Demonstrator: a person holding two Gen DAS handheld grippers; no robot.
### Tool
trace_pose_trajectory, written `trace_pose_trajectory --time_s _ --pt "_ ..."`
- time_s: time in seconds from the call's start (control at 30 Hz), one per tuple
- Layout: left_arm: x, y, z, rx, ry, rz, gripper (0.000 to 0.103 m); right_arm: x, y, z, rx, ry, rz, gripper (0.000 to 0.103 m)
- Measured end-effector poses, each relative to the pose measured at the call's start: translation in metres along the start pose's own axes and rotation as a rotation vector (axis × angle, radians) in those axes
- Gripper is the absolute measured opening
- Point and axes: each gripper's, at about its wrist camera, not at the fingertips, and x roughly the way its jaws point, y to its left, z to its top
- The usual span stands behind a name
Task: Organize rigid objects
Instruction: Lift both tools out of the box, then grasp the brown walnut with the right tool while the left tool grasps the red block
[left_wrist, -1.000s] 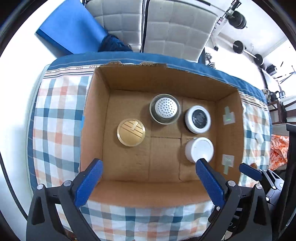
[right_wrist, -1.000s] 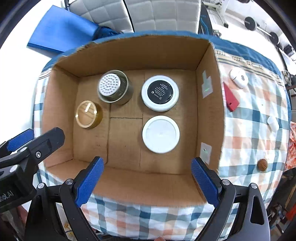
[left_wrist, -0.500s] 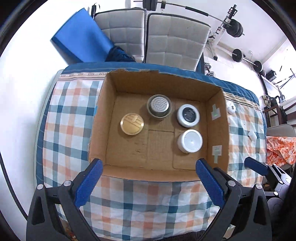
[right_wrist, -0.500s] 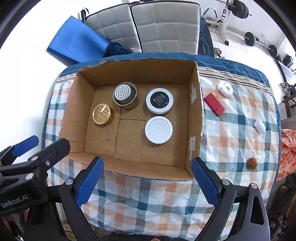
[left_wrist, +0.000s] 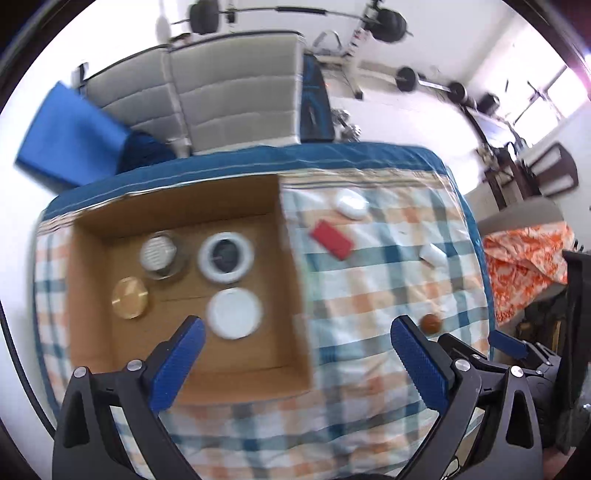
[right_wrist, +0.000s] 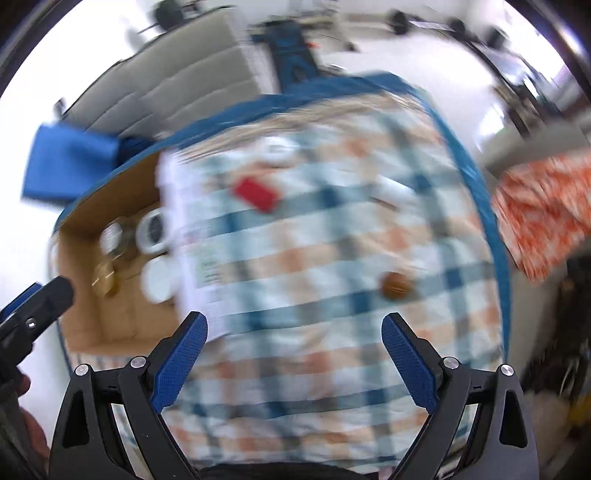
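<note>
A cardboard box (left_wrist: 291, 280) sits on the left of a checked tablecloth (left_wrist: 369, 288). In it are a gold lid (left_wrist: 130, 297), a steel strainer cup (left_wrist: 159, 254), a black-topped white jar (left_wrist: 225, 257) and a white lid (left_wrist: 234, 313). On the cloth to its right lie a red block (left_wrist: 331, 239), a white case (left_wrist: 350, 203), a small white piece (left_wrist: 433, 255) and a brown nut (left_wrist: 431, 323). My left gripper (left_wrist: 295, 354) is open and empty above the box's right wall. My right gripper (right_wrist: 293, 350) is open and empty above the cloth; the red block (right_wrist: 255, 194) and the nut (right_wrist: 397, 285) show blurred there.
Grey padded chairs (left_wrist: 229, 96) and a blue mat (left_wrist: 70, 144) stand behind the table. Weights (left_wrist: 388, 26) lie on the floor at the back right. An orange patterned cloth (left_wrist: 524, 254) is off the table's right edge. The left gripper's body (right_wrist: 33, 314) shows at the right wrist view's left edge.
Both grippers have lifted away from the box and swung right, over the cloth with the loose objects. Both stay open and empty. The views are now motion-blurred.
</note>
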Motion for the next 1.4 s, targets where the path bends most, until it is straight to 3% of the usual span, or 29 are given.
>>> trace_pose_trajectory --time_s 0.2,0.33,0.43,0.57,0.63,0.77,1.0,1.23,1.33,1.4 --pt "0.071 -0.066 0.023 0.038 0.089 0.018 0.103 0.072 -0.076 0.017 0.149 0.105 0.008 0.097" --pt "0.115 -0.081 0.030 0.034 0.151 0.047 0.103 0.116 -0.093 0.023 0.193 0.168 0.026 0.083" --pt "0.139 -0.083 0.032 0.018 0.188 0.064 0.103 0.149 -0.100 0.026 0.201 0.206 0.024 0.078" --pt "0.163 -0.083 0.034 -0.003 0.225 0.080 0.103 0.174 -0.102 0.024 0.173 0.263 0.004 0.049" --pt "0.170 -0.084 0.037 -0.009 0.237 0.082 0.103 0.175 -0.103 0.024 0.162 0.250 -0.004 0.043" --pt "0.179 -0.081 0.046 -0.056 0.249 0.072 0.103 0.157 -0.106 0.034 0.140 0.205 0.012 0.043" --pt "0.201 -0.060 0.076 -0.244 0.254 0.028 0.103 0.122 -0.088 0.086 0.036 0.110 0.017 0.043" --pt "0.240 -0.053 0.099 -0.266 0.298 0.131 0.103 0.135 -0.072 0.129 0.011 0.099 0.004 0.043" --pt "0.260 -0.052 0.101 -0.257 0.343 0.175 0.087 0.139 -0.069 0.143 0.000 0.107 0.003 0.043" --pt "0.266 -0.048 0.101 -0.273 0.345 0.157 0.083 0.142 -0.067 0.150 -0.009 0.111 0.001 0.043"
